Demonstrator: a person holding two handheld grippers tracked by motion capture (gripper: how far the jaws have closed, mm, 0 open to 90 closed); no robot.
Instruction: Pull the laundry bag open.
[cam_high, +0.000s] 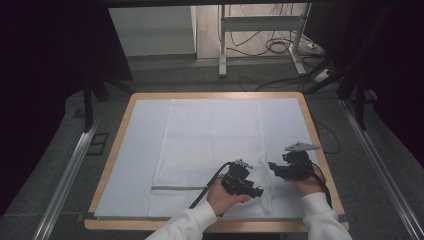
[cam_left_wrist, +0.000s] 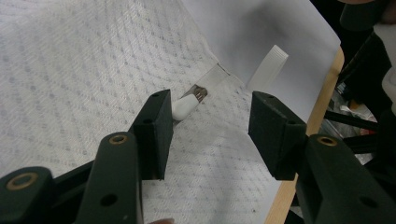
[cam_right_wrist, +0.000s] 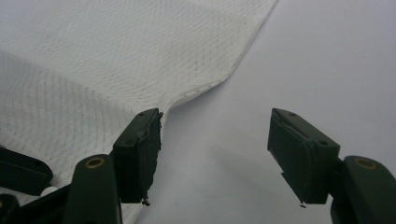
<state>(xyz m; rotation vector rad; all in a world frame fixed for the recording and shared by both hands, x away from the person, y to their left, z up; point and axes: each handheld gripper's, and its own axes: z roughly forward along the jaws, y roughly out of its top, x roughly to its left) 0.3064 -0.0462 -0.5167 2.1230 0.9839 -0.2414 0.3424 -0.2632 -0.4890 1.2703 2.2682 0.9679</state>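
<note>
Where the high view looks down on the wooden-edged table (cam_high: 127, 112), I note a white sheet (cam_high: 137, 150) covering it and a white mesh bag (cam_high: 210, 145) laid flat across the middle of the frame, with a grey zipper band (cam_high: 175, 188) running along its lower left part. My left gripper (cam_high: 243, 182) sits at lower centre, over the bag's lower right corner, held by a hand (cam_high: 222, 197) in a white sleeve. My right gripper (cam_high: 292, 167) sits to the lower right, just beside the bag's right edge, over the sheet. From this height I cannot judge how either pair of jaws stands.

Left gripper view: the jaws stand wide apart, holding nothing. Between them, nearer the left jaw, lies a white zipper pull (cam_left_wrist: 187, 105) on the mesh bag (cam_left_wrist: 70, 79). A white ribbed tab (cam_left_wrist: 268, 67) extends from the bag's corner in the upper right onto the sheet (cam_left_wrist: 261, 28), and the table's wooden edge (cam_left_wrist: 322, 109) shows at right.

Right gripper view: the jaws are spread wide, empty. The mesh bag (cam_right_wrist: 116, 60) occupies the upper left; its hemmed edge (cam_right_wrist: 229, 74) curves down to the left jaw tip. The right jaw is over the bare sheet (cam_right_wrist: 327, 60).
</note>
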